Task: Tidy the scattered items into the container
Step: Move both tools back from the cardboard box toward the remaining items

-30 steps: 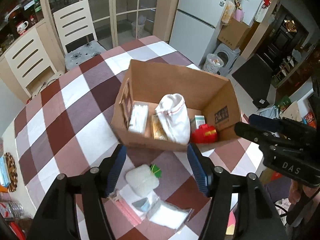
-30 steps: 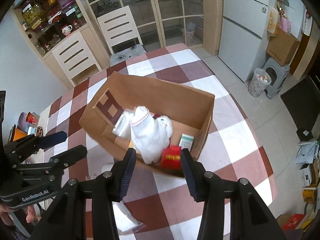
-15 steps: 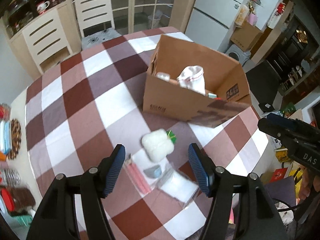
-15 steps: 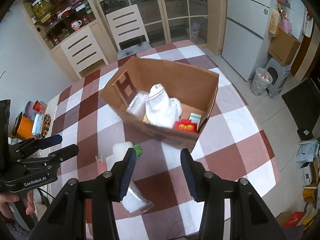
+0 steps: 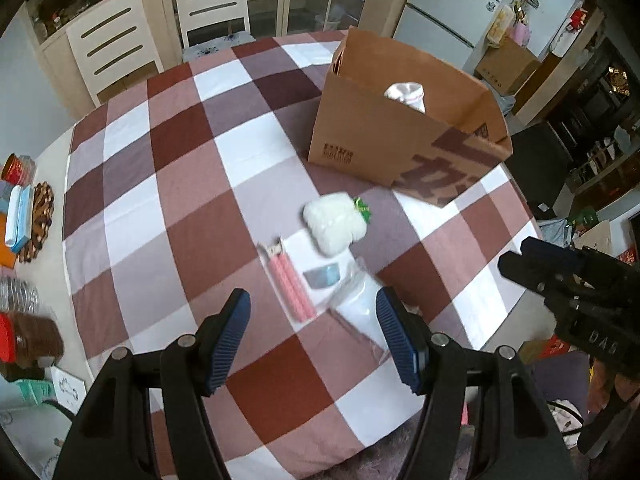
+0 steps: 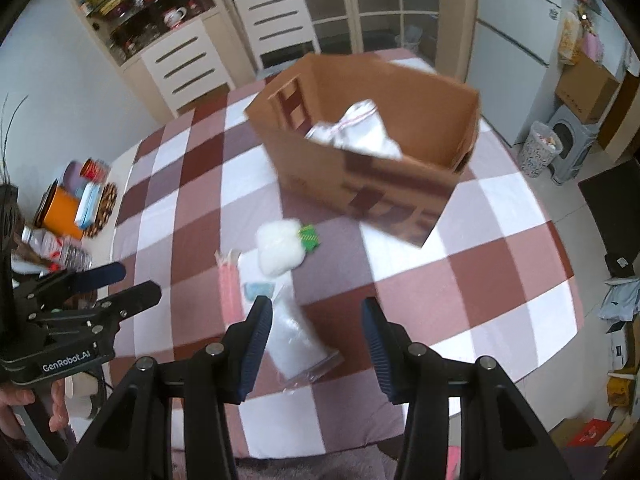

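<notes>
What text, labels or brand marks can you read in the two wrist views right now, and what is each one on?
"GenRobot.AI": white lettering on the body of the left gripper, seen in the right wrist view.
"DAS": pale lettering on the body of the right gripper, seen in the left wrist view.
Cardboard box: a small dark print block low on its near wall and large brown characters along its edge, too small or cut off to read.
Nothing readable on the items lying on the tablecloth.

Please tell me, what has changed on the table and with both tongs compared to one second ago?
Both tongs, left and right, drew back from the cardboard box toward the loose packets, still open and empty. Box, white pouch and packets stayed put.
</notes>
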